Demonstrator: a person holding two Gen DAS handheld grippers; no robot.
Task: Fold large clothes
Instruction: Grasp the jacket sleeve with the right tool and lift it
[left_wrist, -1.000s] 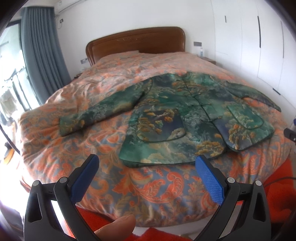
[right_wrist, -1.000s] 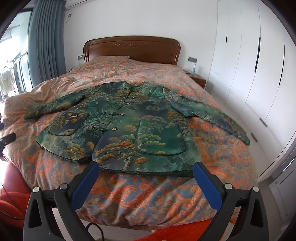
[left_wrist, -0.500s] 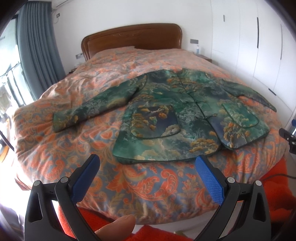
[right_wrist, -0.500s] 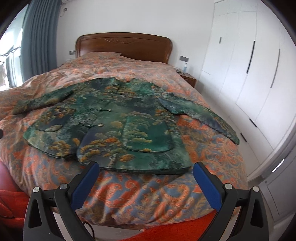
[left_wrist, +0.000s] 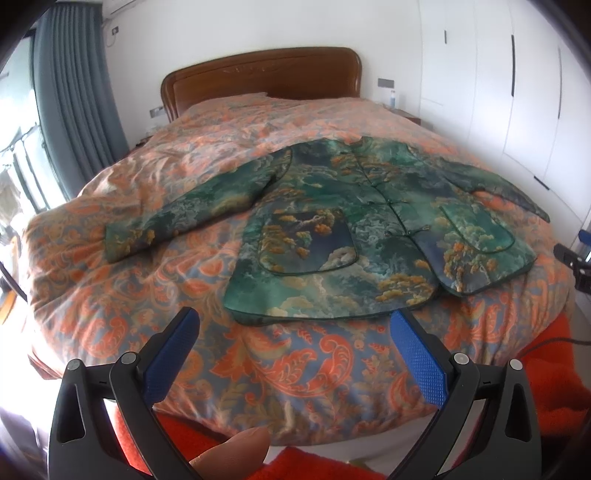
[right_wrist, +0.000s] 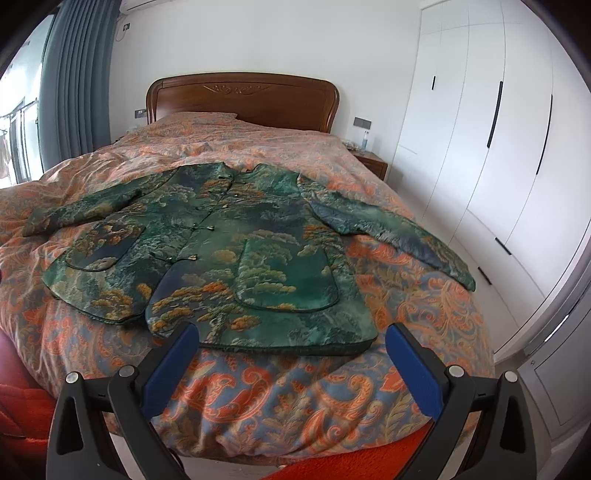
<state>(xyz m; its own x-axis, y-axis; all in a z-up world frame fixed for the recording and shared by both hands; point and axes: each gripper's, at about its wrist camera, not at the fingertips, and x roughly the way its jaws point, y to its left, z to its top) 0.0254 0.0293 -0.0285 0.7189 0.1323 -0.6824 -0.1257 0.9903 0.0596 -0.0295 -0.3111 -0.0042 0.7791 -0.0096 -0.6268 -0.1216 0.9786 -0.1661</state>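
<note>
1. I see a bed (right_wrist: 258, 398) w/ orange paisley quilt, wood headboard (right_wrist: 242, 98), white wardrobes (right_wrist: 491, 147) on the right.
2. Green jacket (right_wrist: 229, 251) lies flat on the bed, collar toward headboard, sleeves out sideways.
3. Left hand-held gripper (left_wrist: 295, 328) & right hand-held gripper (right_wrist: 291, 343): both spread wide, holding nothing, short of the hem.

The jacket (right_wrist: 221, 251) lies flat on the bed (right_wrist: 280, 398), front up, its hem just beyond both pairs of tongs, the left tongs (left_wrist: 295, 332) and the right tongs (right_wrist: 291, 345), its collar toward the headboard (right_wrist: 242, 98) far behind. One sleeve (left_wrist: 184, 214) stretches out left of the left tongs, the other sleeve (right_wrist: 391, 236) right of the right tongs toward the wardrobe (right_wrist: 491, 147). A nightstand (right_wrist: 369, 164) stands between headboard and wardrobe.
</note>
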